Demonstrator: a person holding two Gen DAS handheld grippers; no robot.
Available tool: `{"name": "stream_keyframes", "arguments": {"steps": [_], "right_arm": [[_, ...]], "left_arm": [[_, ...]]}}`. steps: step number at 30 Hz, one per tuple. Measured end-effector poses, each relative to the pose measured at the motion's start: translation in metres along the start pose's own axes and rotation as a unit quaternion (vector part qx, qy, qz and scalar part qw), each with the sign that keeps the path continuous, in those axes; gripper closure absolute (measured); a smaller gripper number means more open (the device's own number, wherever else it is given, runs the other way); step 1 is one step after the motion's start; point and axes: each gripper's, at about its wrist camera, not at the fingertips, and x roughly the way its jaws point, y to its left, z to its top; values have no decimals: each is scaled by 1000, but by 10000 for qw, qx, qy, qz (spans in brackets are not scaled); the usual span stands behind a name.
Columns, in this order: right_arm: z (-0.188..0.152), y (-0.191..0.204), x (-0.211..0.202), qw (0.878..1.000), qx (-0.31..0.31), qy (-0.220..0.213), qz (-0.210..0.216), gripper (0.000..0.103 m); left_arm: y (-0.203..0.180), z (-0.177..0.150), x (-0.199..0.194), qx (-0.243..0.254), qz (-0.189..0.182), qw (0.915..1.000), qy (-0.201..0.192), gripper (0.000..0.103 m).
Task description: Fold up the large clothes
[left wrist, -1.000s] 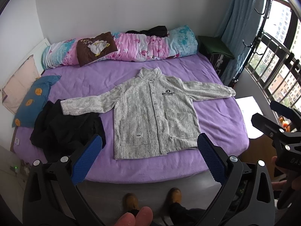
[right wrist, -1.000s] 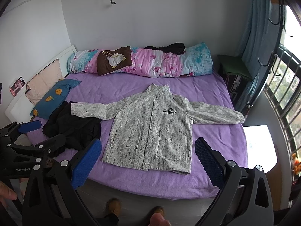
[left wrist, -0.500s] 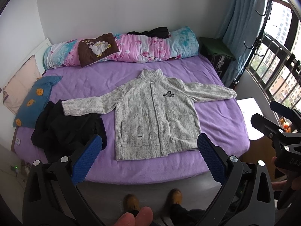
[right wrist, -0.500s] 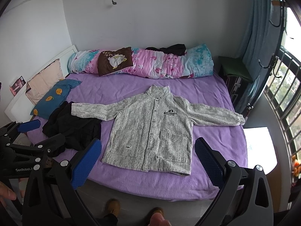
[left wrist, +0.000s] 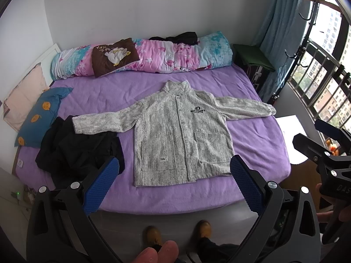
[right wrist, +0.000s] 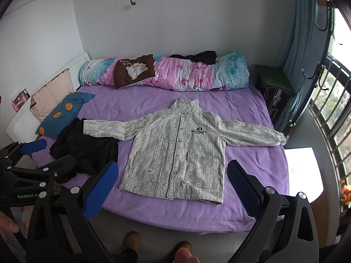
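A grey fleece jacket (left wrist: 177,135) lies flat, front up, sleeves spread, on the purple bed (left wrist: 252,144); it also shows in the right wrist view (right wrist: 175,153). My left gripper (left wrist: 173,175) is open and empty, held above the bed's near edge, short of the jacket's hem. My right gripper (right wrist: 171,177) is open and empty, at a similar distance. Each gripper shows at the edge of the other's view: the right one (left wrist: 324,153) and the left one (right wrist: 33,160).
A black garment pile (left wrist: 76,146) lies under the jacket's left sleeve. A blue pillow (left wrist: 41,116), a pink pillow (left wrist: 22,96) and a rolled floral quilt (left wrist: 153,59) line the bed. The person's feet (left wrist: 177,236) stand at the bedside. A window with bars (left wrist: 324,83) is right.
Both views have drifted slightly; the jacket sits a little lower and closer in frame. Both grippers stay open and empty.
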Motion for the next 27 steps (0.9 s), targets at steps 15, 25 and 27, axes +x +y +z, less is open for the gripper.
{"name": "stream_keyframes", "arguments": {"steps": [15,25,27], "right_arm": [[1,0,1,10000,2,25,6,6],[1,5,0,10000,-31,23,3,6],[1,6,0,10000,-29,25,4,6]], "left_arm": [[3,0,-2,-94,0,10000,-5,6],[5,1,-2,-107,-3,9999,16,6],[6,0,-2,-97,-9,10000,15,6]]}}
